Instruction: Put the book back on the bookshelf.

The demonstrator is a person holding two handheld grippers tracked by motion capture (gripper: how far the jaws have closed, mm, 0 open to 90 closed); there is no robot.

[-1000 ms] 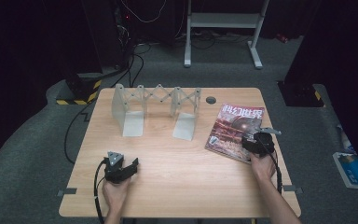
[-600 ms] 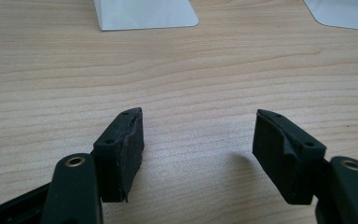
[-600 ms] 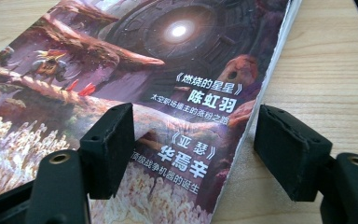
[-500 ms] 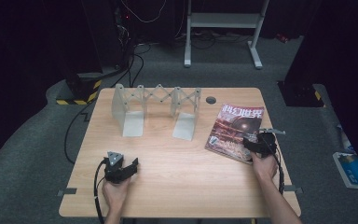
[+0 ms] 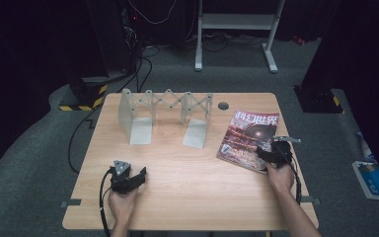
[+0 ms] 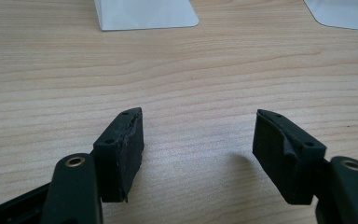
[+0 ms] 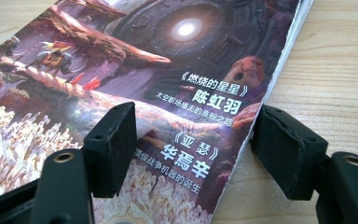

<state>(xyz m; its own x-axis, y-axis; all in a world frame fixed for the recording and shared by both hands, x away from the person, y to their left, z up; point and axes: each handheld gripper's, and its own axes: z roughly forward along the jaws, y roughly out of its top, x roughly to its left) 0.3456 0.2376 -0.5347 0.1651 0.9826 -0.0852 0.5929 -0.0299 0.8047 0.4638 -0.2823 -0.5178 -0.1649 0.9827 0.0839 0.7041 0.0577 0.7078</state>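
The right gripper (image 5: 275,152) hangs low over the near right corner of the magazine (image 5: 247,138), its fingers (image 7: 112,144) spread wide: one finger stands over the glossy cover, the other just past the spine edge above bare wood, and neither clamps the pages. The magazine lies flat on the light wood-grain table (image 5: 187,197), cover up. The left gripper (image 5: 127,178) sits low over the table with its fingers (image 6: 121,149) also spread and only plain wood between them; beyond those fingers stand the two pale feet of a grey folding rack (image 5: 165,116), upright near the table's far edge. A small dark round cap (image 5: 222,105) sits in the tabletop beyond the magazine. Around the table lies grey carpet (image 5: 39,158), with cables (image 5: 138,74), a yellow-and-black striped block (image 5: 81,98) and a white metal stand (image 5: 237,29) in the dim room behind.
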